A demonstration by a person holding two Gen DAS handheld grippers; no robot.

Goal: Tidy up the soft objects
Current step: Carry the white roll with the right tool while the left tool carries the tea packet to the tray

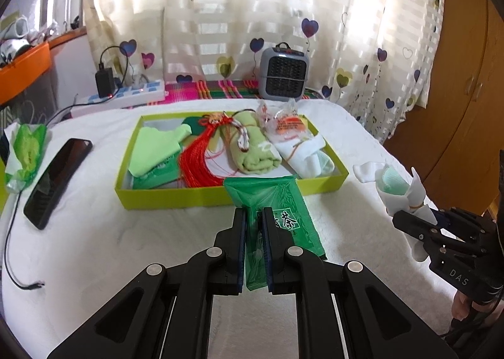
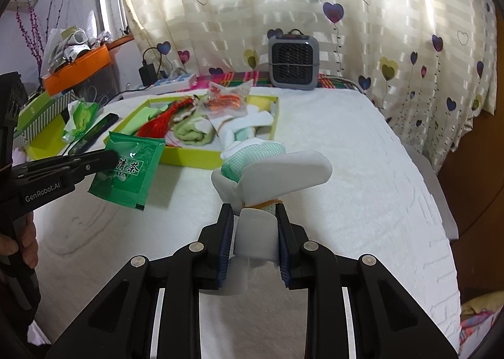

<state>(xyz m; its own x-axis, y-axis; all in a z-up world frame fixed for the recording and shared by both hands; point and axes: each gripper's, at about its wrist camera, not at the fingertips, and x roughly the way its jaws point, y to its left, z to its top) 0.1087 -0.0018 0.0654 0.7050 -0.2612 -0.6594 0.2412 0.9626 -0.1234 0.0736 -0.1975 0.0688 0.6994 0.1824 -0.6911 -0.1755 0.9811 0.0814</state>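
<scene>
Your left hand-held gripper is clenched on a green tea sachet, holding it clear of the white towel-covered surface, just in front of the lime-green box. Your right hand-held gripper grasps a rolled pair of white and mint socks bound with a rubber band, lifted above the same surface, to the right of the box. Inside the box lie a light green cloth, a red tassel, a rolled green towel, another white sock bundle and a clear packet. A phone rests left of the box.
</scene>
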